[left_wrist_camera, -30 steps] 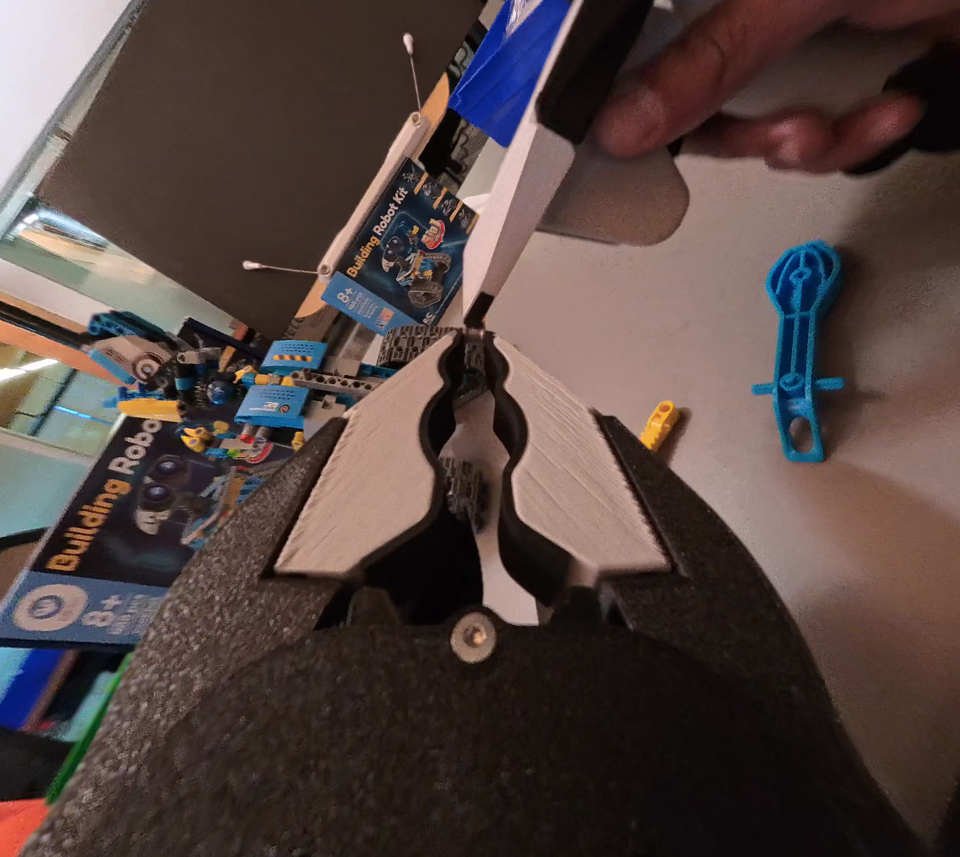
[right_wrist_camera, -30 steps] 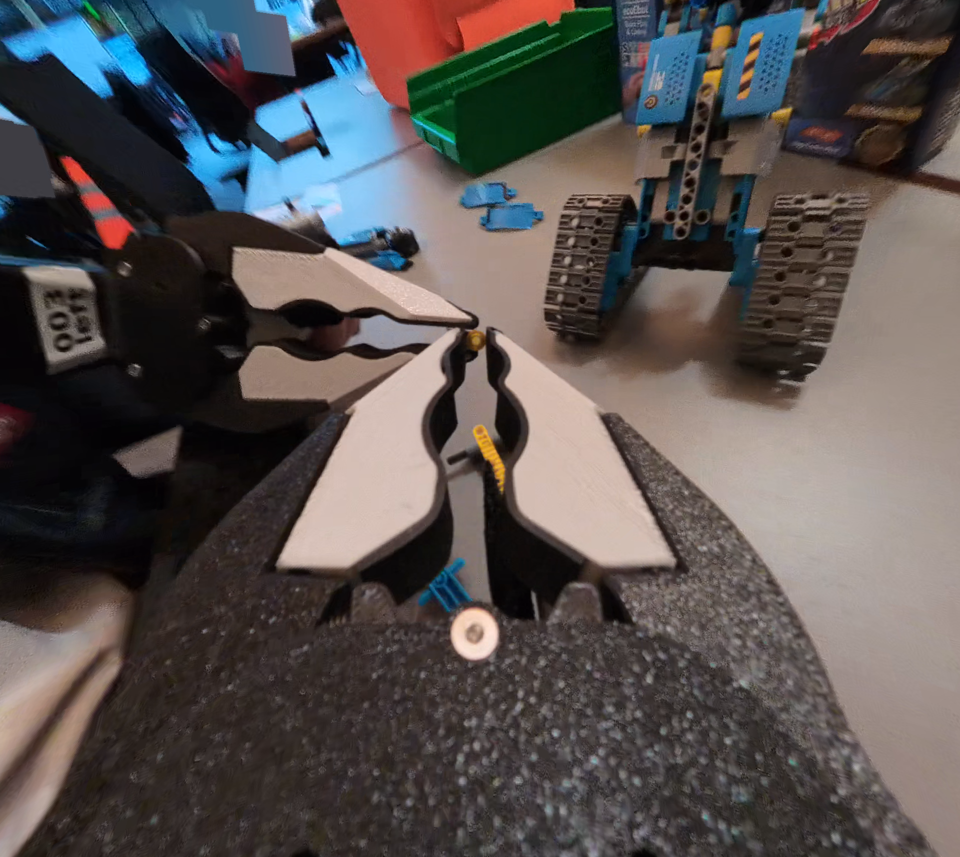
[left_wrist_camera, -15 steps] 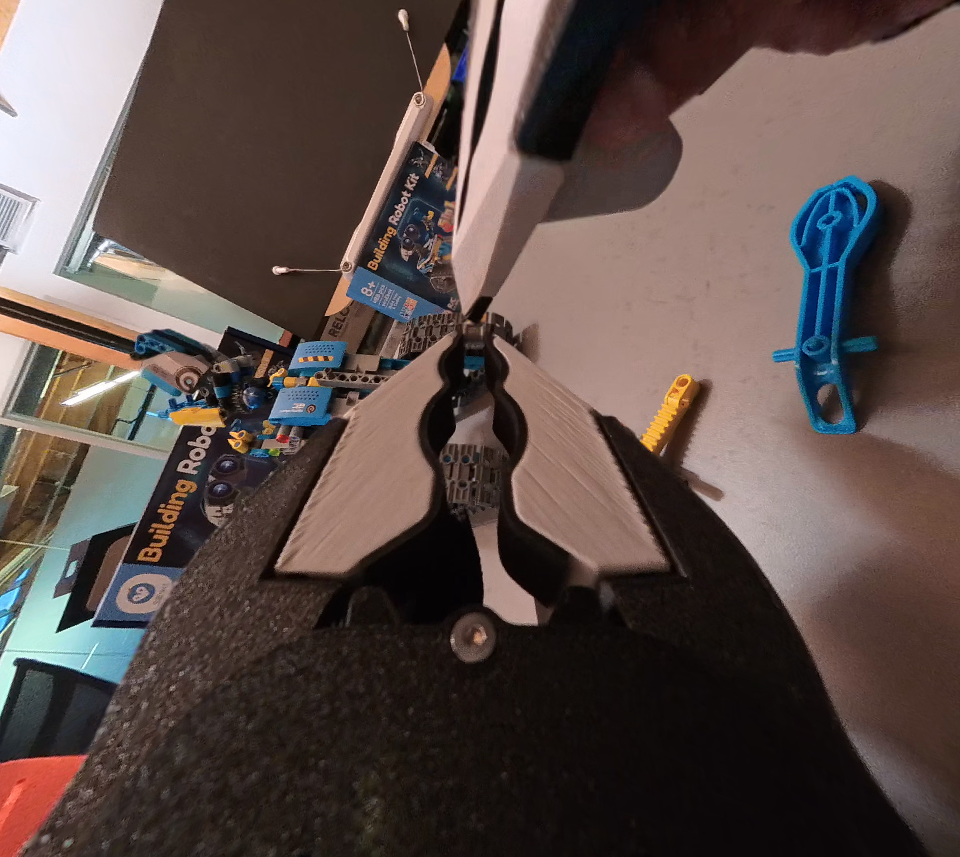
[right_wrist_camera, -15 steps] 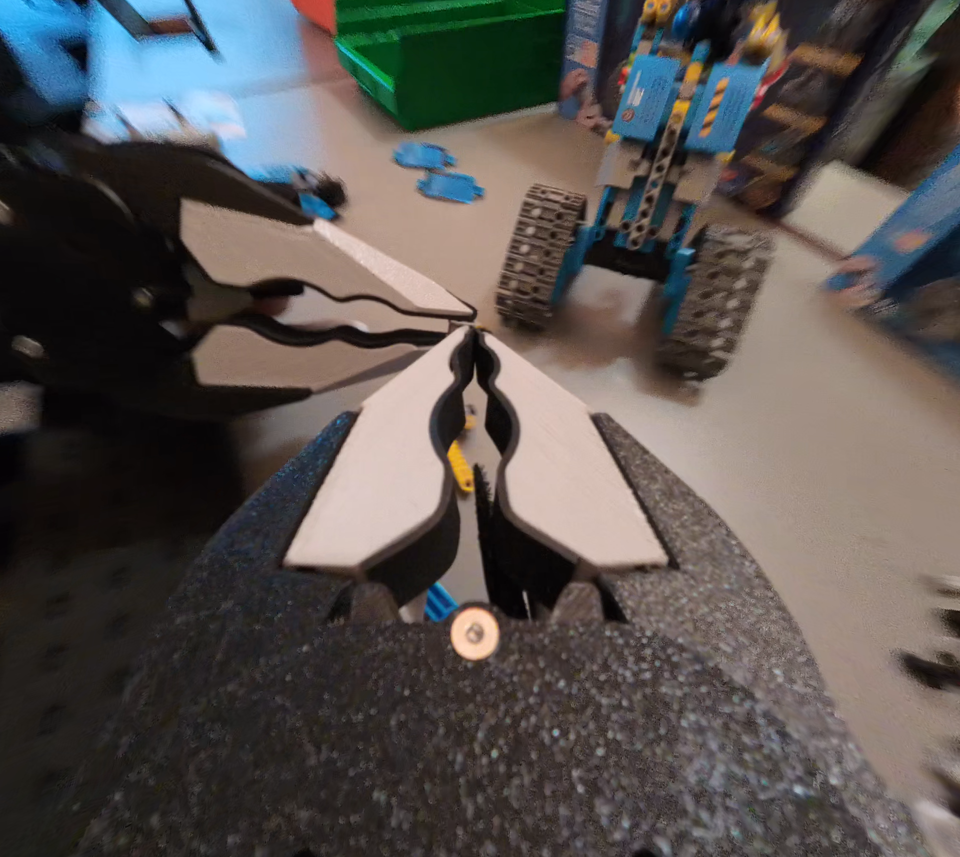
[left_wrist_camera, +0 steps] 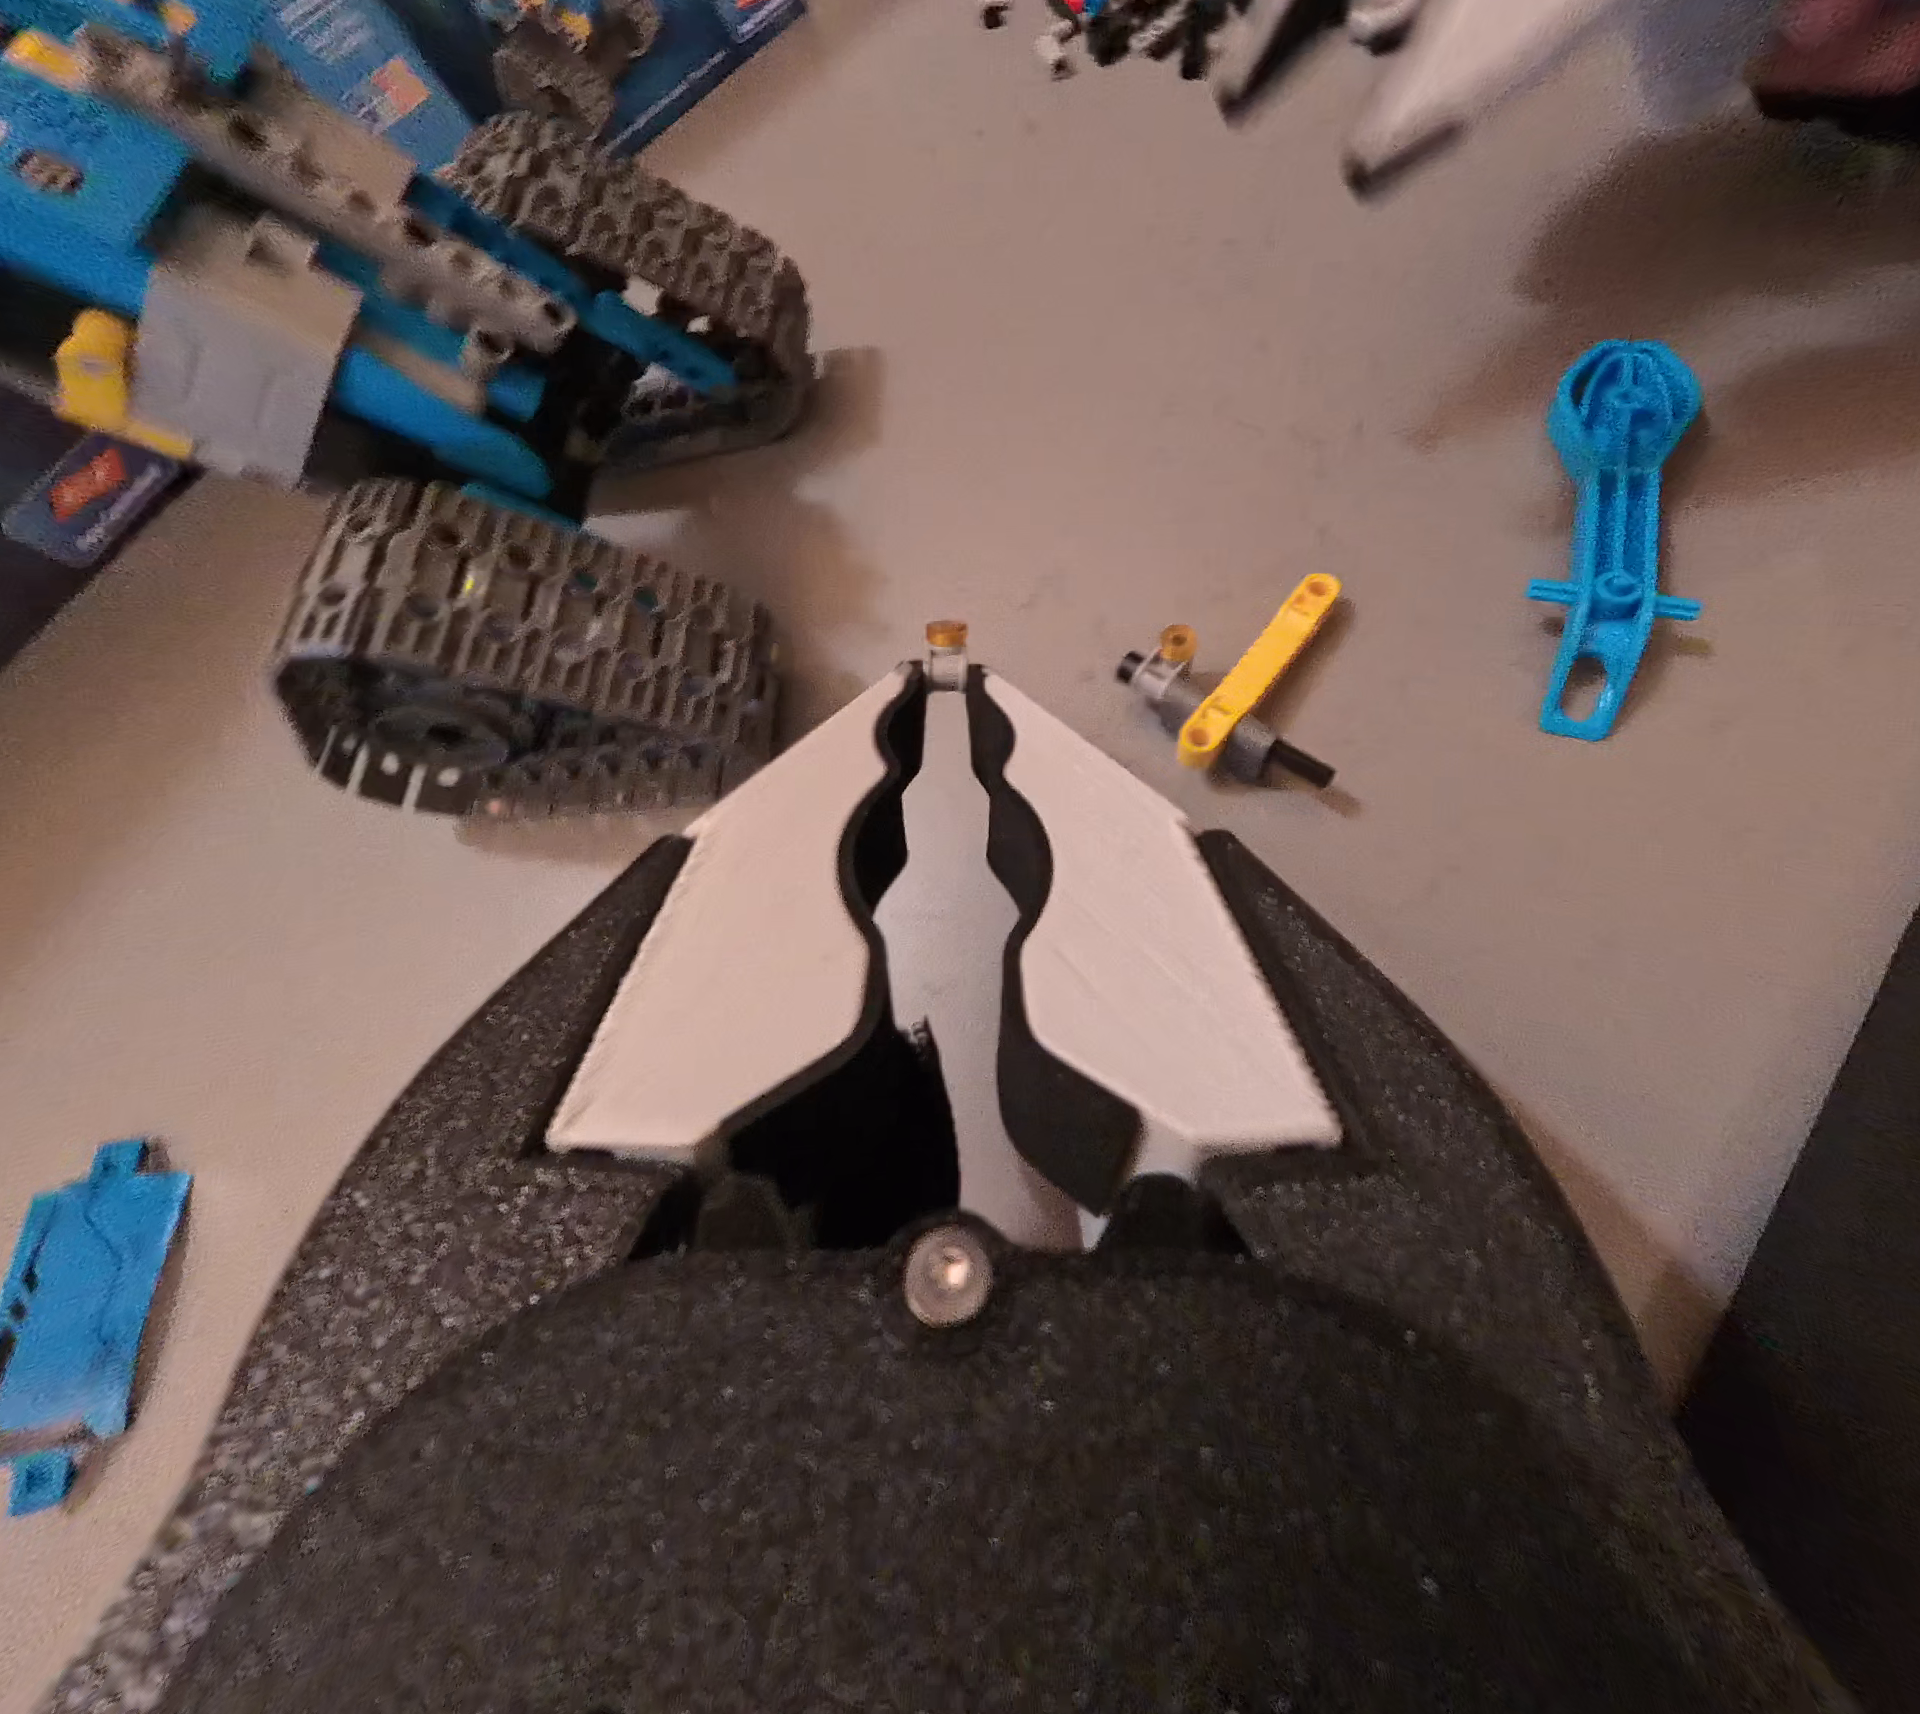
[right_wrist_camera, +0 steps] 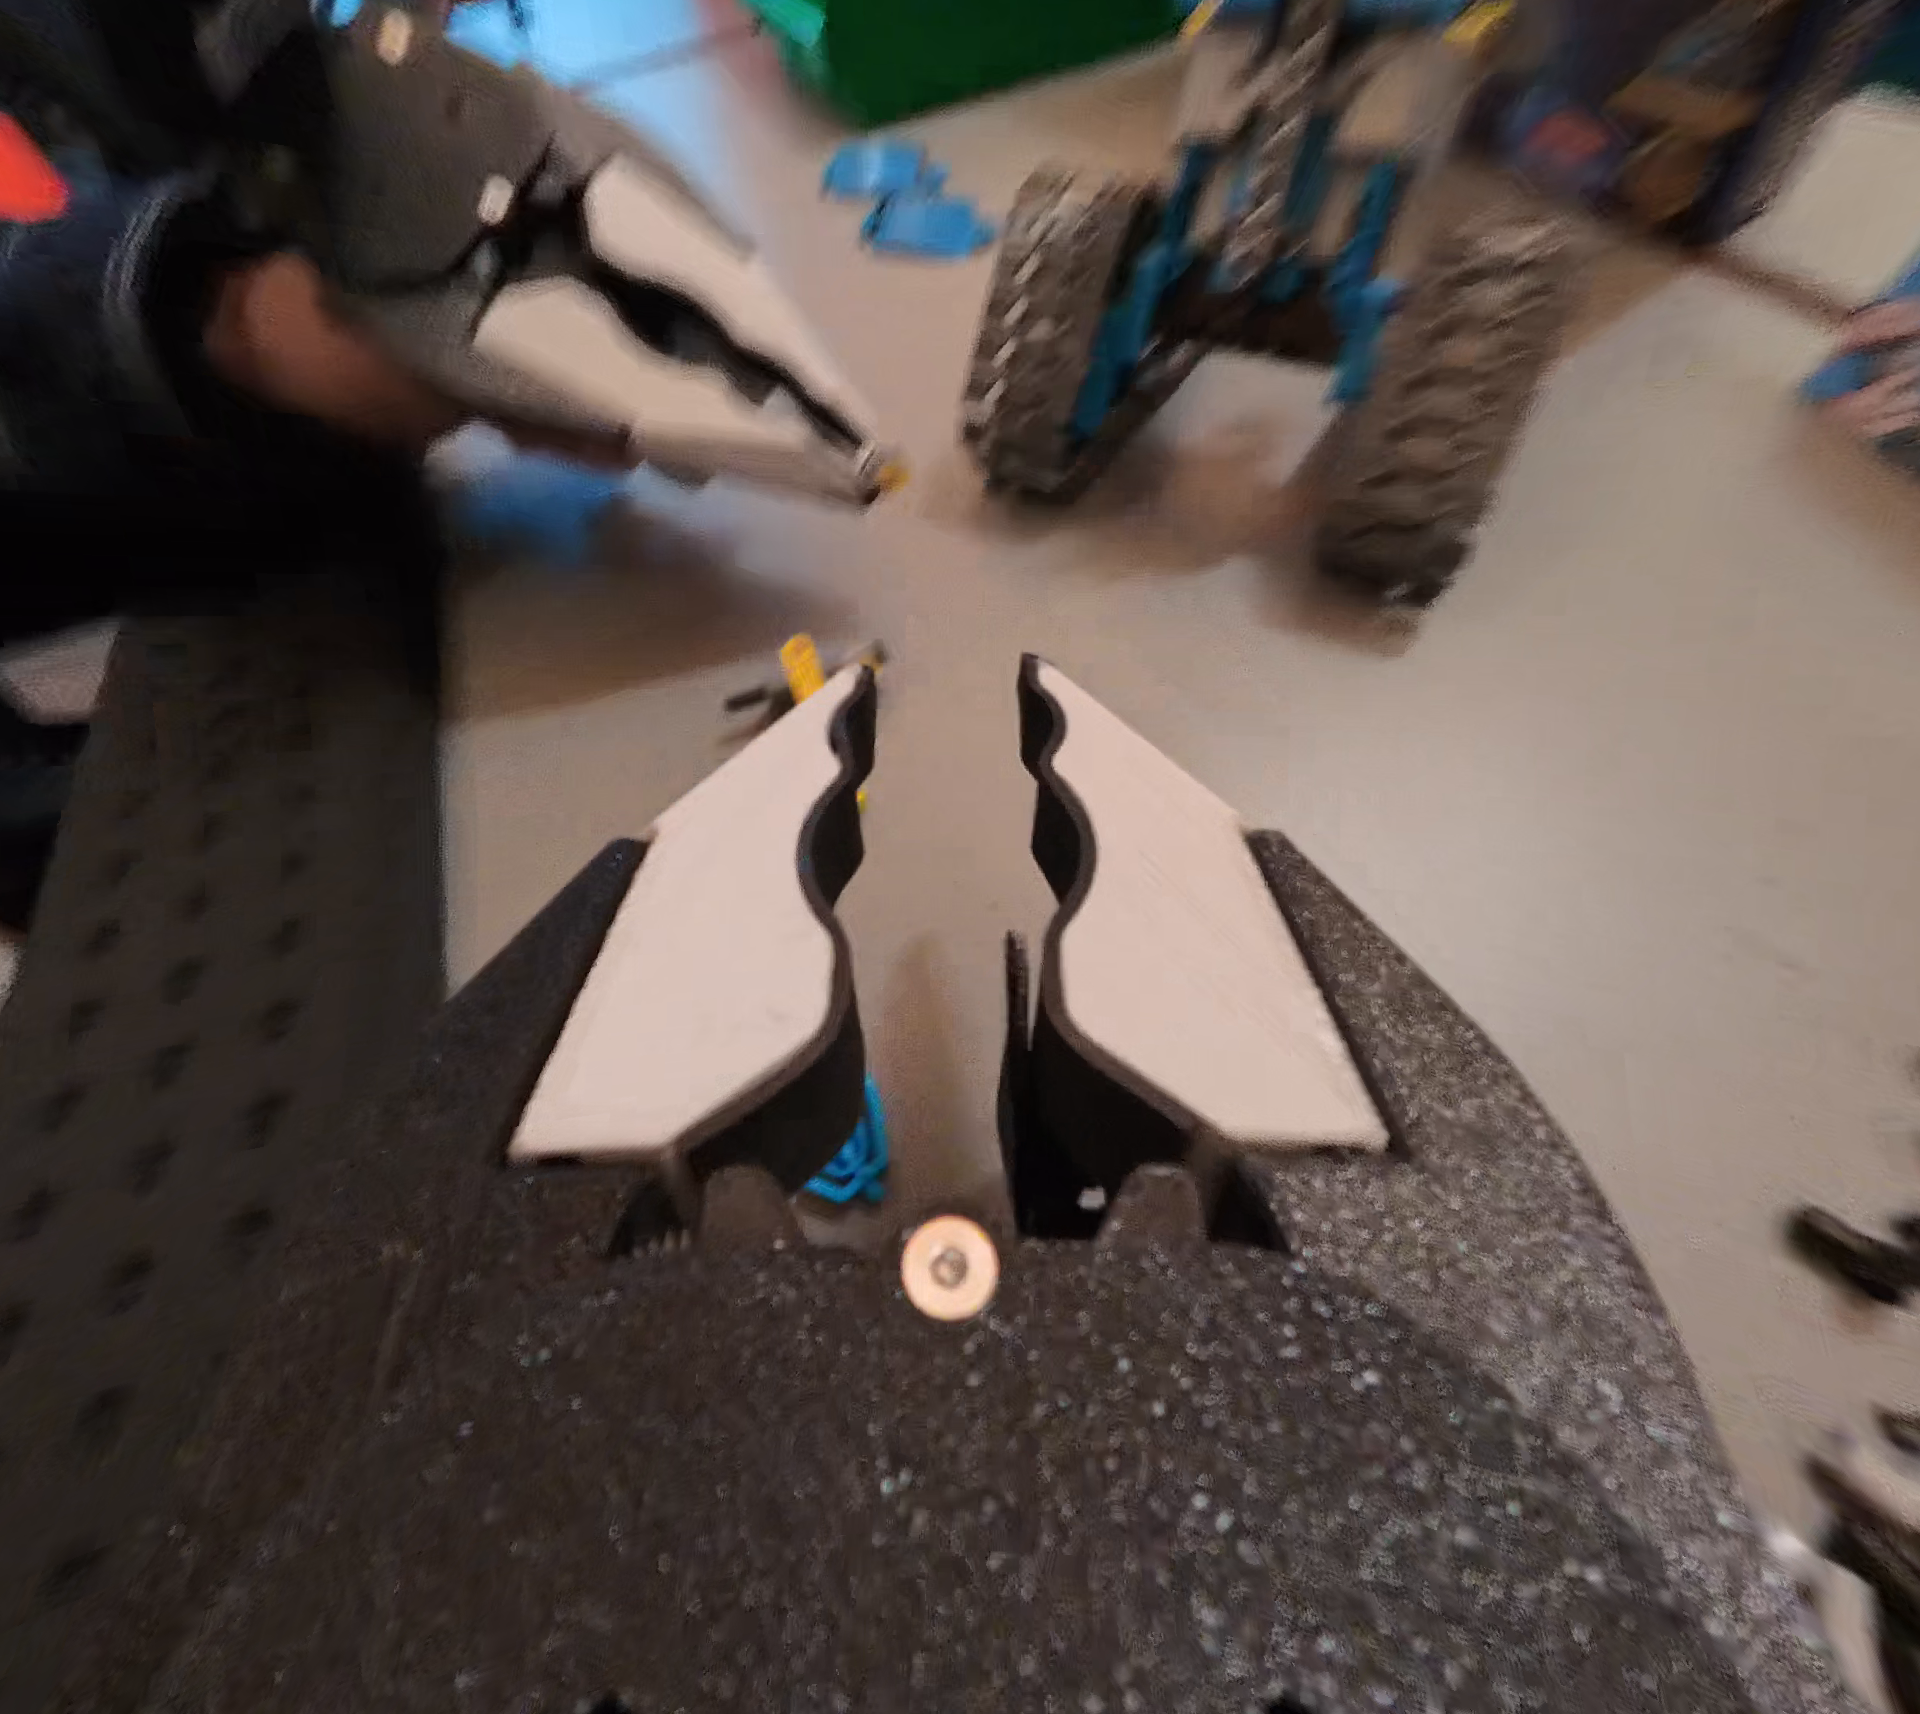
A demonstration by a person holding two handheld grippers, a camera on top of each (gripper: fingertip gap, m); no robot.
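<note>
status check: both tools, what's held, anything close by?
Left tool shut on small grey pin with amber cap, above table. Right tool open, empty. Tracked toy robot close left of pin; yellow beam assembly on table to its right.

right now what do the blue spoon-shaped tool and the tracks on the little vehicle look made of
Blue spoon-shaped tool: looks like moulded hard plastic, matte, with thin ribs and open slots in one even colour.
Tracks: grey links with holes, dull finish; probably plastic or rubbery plastic, the blur leaves it open.
Table: smooth pale grey, faint sheen; material unclear.
</note>
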